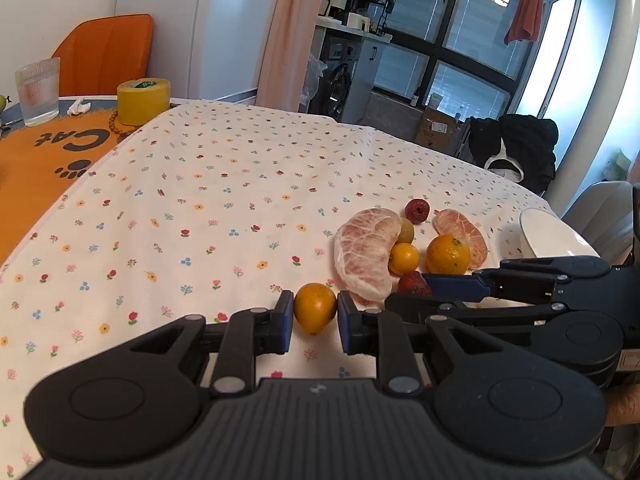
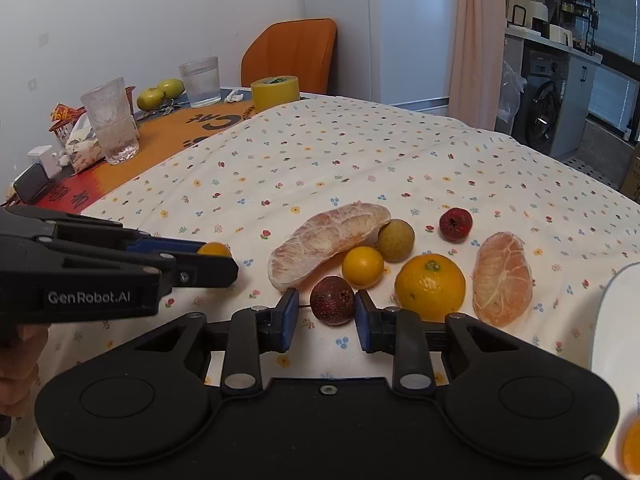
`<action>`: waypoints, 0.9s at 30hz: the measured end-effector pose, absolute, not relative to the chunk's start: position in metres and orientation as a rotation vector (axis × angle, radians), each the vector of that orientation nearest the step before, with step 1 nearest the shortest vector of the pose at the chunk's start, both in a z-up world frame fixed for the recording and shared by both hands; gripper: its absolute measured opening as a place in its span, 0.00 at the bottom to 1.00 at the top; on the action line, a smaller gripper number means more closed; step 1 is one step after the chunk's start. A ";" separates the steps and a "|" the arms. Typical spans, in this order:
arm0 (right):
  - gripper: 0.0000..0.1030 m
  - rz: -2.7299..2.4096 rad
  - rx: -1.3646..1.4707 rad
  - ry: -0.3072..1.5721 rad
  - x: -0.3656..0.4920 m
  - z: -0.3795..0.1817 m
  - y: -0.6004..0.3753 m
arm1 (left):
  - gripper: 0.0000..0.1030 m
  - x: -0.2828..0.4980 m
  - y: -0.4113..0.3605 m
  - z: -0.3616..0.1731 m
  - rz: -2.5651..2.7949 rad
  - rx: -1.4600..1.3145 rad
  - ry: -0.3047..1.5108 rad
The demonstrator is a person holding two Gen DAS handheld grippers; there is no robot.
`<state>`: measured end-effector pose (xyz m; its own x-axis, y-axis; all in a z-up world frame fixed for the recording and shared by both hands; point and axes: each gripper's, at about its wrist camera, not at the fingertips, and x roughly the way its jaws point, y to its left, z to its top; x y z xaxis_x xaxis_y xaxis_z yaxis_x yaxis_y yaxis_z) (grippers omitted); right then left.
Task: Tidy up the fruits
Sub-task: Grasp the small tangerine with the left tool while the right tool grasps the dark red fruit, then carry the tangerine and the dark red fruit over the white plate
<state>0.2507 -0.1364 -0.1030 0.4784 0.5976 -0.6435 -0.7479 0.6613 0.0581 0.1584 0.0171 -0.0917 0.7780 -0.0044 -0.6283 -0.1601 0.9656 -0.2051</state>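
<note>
Left gripper [image 1: 315,314]: fingers clamped on a small yellow-orange fruit [image 1: 315,308], pads touching both its sides, low over the floral tablecloth [image 1: 208,200]. Right gripper [image 2: 326,311]: fingers closed against a dark red fruit [image 2: 332,300], one pad at each side. Just beyond it, a cluster: small yellow fruit [image 2: 363,266], orange [image 2: 430,287], large peeled pomelo segment [image 2: 328,236] touching a greenish-brown fruit [image 2: 396,239]; second pomelo segment [image 2: 503,278] to the right, red fruit [image 2: 455,225] further back. White bowl [image 2: 616,320] at right edge. Far end of table [image 2: 132,168]: two glasses [image 2: 112,120], yellow tape roll [image 2: 275,92], orange chair [image 2: 292,52].
</note>
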 end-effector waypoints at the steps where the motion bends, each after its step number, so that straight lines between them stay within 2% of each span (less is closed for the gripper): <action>1: 0.28 0.829 -0.239 0.683 0.250 -0.103 -0.138 | 0.21 0.157 0.016 -0.091 0.084 -0.254 0.673; 27: 0.28 0.737 -0.118 0.589 0.211 -0.070 -0.222 | 0.21 0.132 -0.040 -0.059 0.011 -0.194 0.599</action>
